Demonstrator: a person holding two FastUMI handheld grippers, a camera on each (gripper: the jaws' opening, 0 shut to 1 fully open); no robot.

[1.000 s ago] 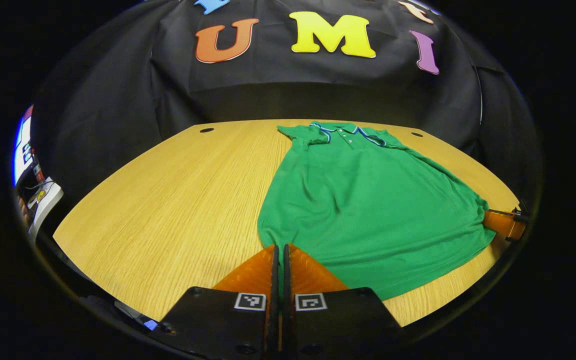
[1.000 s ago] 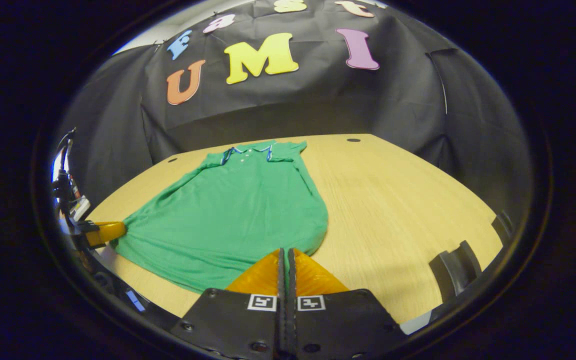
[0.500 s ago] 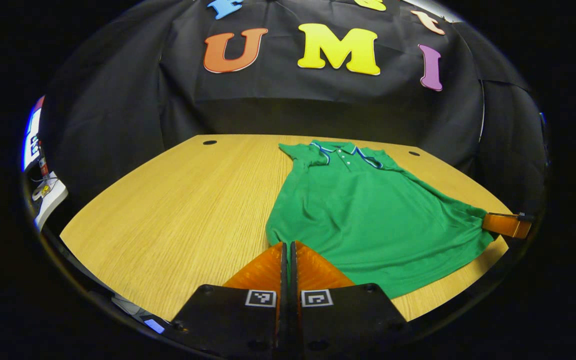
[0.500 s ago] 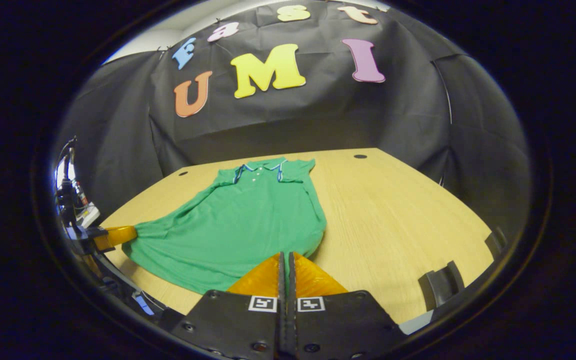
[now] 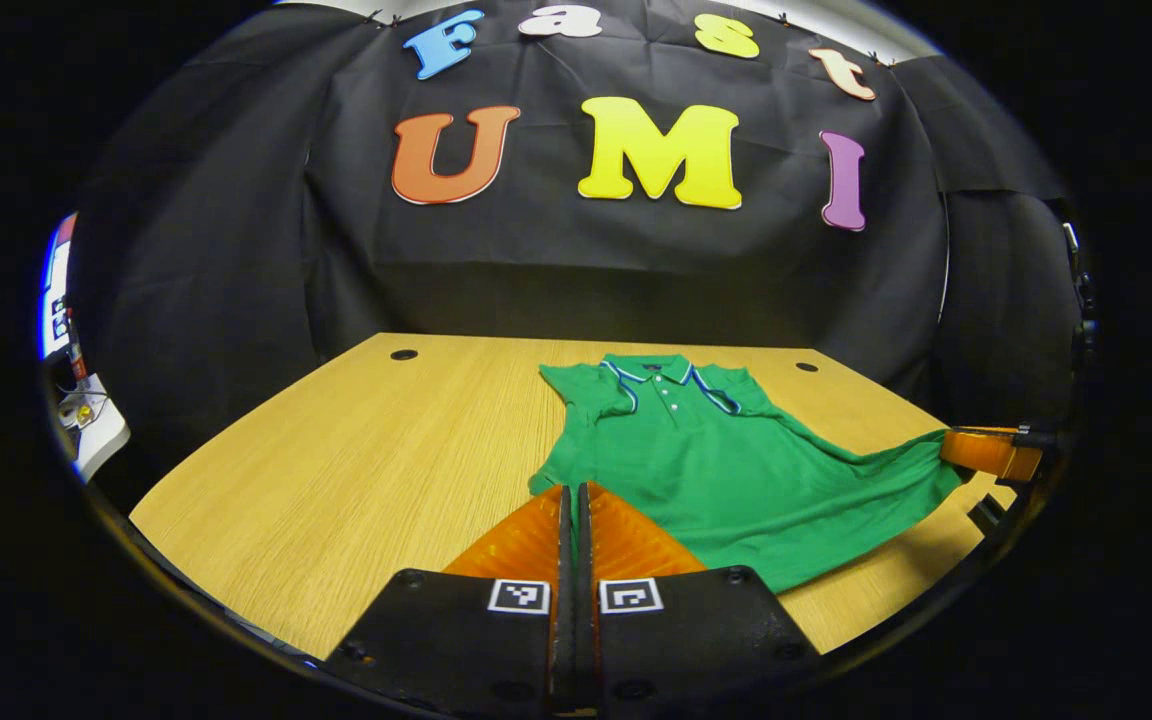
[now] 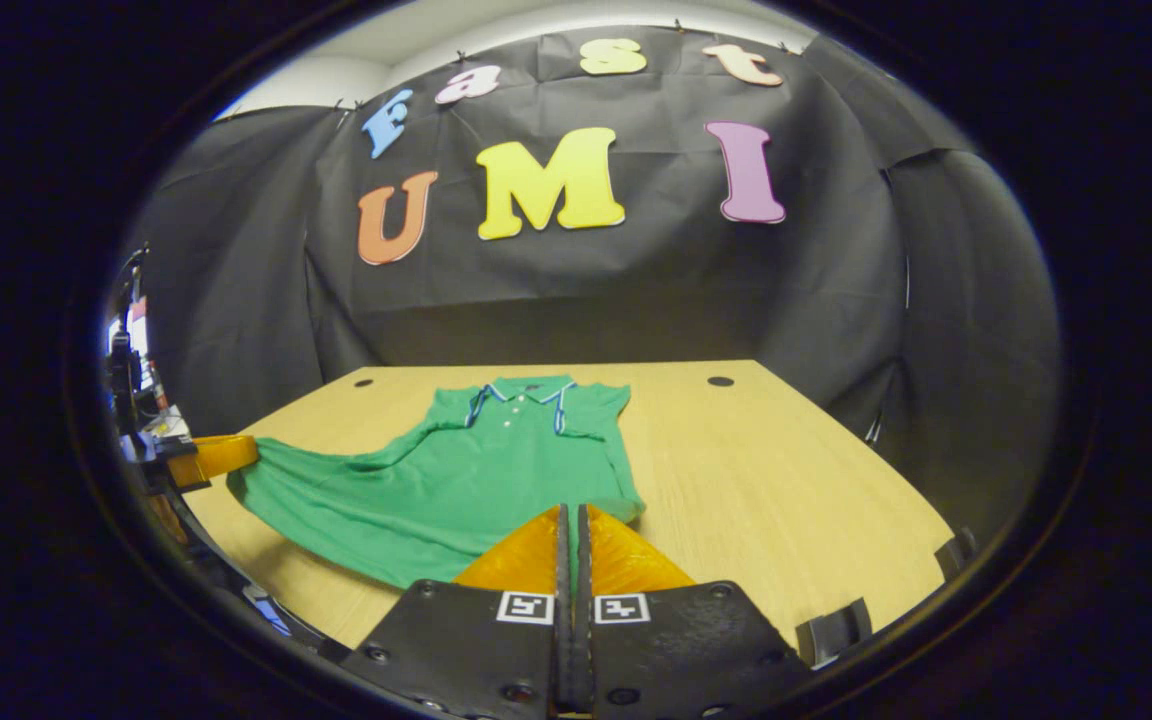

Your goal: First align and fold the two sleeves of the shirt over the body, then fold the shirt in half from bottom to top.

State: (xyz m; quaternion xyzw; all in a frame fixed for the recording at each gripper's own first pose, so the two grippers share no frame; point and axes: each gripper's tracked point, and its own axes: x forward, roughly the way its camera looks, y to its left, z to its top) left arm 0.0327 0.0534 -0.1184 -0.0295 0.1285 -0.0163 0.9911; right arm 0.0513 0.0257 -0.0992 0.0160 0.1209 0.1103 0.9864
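In the left gripper view, the left hand-held gripper (image 5: 572,492) sits low at the near edge of the wooden surface (image 5: 356,470), its two fingers pressed together on the bottom left corner of the green shirt (image 5: 726,470). The shirt lies with its collar (image 5: 664,370) pointing toward the black cloth wall, buttons up, and both short sleeves folded in over the body. Its upper half rests flat on the surface, while the hem is raised off the wood and hangs stretched between the two corners. Far off at the right edge, the right hand-held gripper (image 5: 986,452) grips the other bottom corner, pulling the fabric into a taut peak.

In the right gripper view, the right hand-held gripper (image 6: 572,512) has its fingers closed together on the hem corner of the shirt (image 6: 456,480), which spreads away to the left across the surface (image 6: 786,480). The collar (image 6: 526,392) sits at the far end, near the wall. At the left edge, the left hand-held gripper (image 6: 216,455) clamps the opposite corner, held above the surface, with the hem sagging slightly between the two.
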